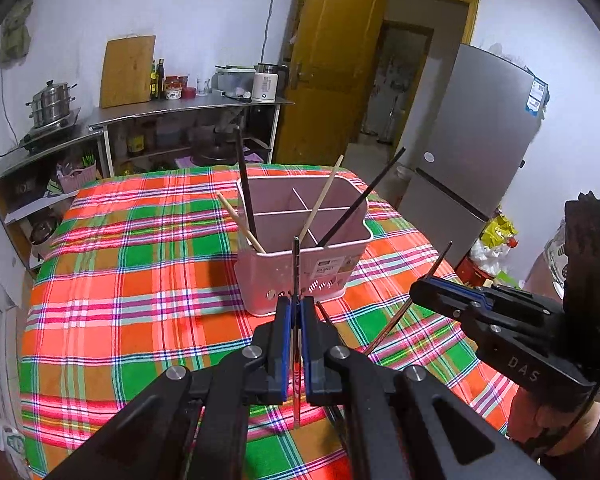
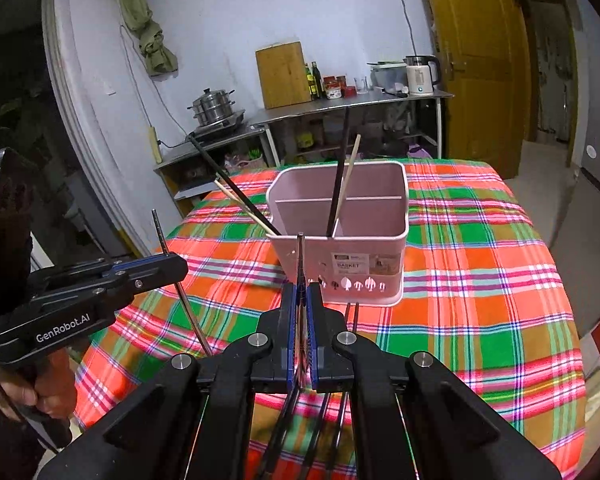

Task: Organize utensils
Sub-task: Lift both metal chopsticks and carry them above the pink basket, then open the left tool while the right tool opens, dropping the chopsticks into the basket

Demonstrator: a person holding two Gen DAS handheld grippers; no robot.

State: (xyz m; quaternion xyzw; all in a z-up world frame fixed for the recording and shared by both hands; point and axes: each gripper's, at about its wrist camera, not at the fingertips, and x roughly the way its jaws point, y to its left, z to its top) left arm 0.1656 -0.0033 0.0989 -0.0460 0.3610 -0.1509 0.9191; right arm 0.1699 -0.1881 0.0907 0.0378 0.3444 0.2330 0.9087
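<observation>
Holder: pink utensil basket (image 1: 300, 240) with dividers, standing mid-table on the plaid cloth (image 1: 140, 280), nearer the far edge.
Already filed: two dark and two pale chopsticks (image 1: 327, 192) leaning in its compartments.
Left gripper (image 1: 296, 312): clamped on a dark chopstick (image 1: 296, 264), held upright just short of the basket's near wall.
Right gripper (image 2: 302, 300): clamped likewise on a second dark chopstick (image 2: 300, 256).
Remaining: more chopsticks (image 2: 352, 314) lie on the cloth near the table's front edge.
Handling note: likely best to raise each tip above the rim, pick a compartment, release only once inside.
</observation>
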